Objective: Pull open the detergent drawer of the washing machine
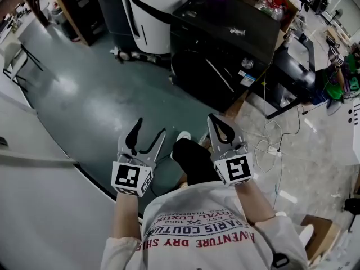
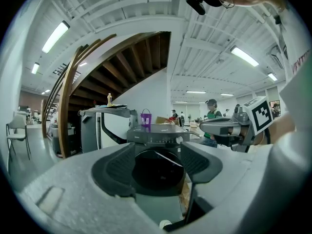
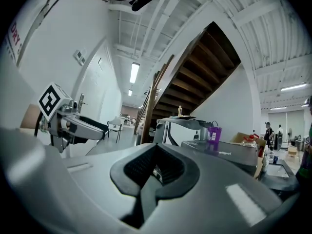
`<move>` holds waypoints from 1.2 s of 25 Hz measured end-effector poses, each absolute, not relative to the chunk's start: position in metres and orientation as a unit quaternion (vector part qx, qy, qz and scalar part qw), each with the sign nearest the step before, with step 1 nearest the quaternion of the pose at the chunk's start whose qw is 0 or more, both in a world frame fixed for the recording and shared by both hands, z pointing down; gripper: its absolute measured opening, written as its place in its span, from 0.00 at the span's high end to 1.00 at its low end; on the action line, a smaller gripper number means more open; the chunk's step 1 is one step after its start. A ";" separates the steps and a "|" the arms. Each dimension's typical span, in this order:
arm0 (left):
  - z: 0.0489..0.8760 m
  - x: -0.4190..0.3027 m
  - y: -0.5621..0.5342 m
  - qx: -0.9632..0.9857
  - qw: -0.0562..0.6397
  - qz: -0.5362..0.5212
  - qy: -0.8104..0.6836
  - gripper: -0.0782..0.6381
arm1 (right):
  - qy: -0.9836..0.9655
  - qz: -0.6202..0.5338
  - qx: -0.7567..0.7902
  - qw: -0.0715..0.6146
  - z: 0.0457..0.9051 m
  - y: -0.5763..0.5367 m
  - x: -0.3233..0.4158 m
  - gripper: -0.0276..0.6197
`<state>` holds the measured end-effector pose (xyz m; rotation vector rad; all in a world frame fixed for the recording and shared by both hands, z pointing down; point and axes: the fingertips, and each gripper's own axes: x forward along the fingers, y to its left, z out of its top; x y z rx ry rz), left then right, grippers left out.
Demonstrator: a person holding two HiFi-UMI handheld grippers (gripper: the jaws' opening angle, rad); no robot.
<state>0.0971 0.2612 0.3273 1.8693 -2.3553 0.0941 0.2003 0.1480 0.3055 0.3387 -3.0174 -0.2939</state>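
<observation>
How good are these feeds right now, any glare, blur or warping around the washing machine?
Head view: dim, washing machine dark and low in detail, soft glare on the floor. Left gripper view: it sits sharp and centred, fisheye bends the ceiling lights. Right gripper view: black corners, it sits off to the right.

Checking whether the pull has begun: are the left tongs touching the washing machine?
Apart. The head view shows a stretch of floor between the left tongs and the washing machine.
</observation>
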 end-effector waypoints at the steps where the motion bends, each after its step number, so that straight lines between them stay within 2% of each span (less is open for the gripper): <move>1: 0.330 0.088 0.253 0.619 0.069 0.033 -0.781 0.48 | -0.988 -0.097 0.108 0.046 0.308 0.141 0.189 0.96; 7: 0.342 0.018 0.189 0.620 0.083 0.041 -0.779 0.48 | -0.990 -0.071 0.105 0.063 0.330 0.077 0.116 0.96; 17: 0.347 -0.114 0.022 0.645 0.121 0.026 -0.754 0.48 | -0.983 -0.052 0.151 0.090 0.331 -0.073 -0.007 0.96; 23: 0.320 -0.170 -0.050 0.672 0.146 0.016 -0.725 0.48 | -0.979 -0.032 0.177 0.099 0.310 -0.138 -0.048 0.96; 30: 0.329 -0.193 -0.098 0.693 0.183 0.020 -0.697 0.48 | -0.977 -0.009 0.189 0.101 0.304 -0.169 -0.070 0.96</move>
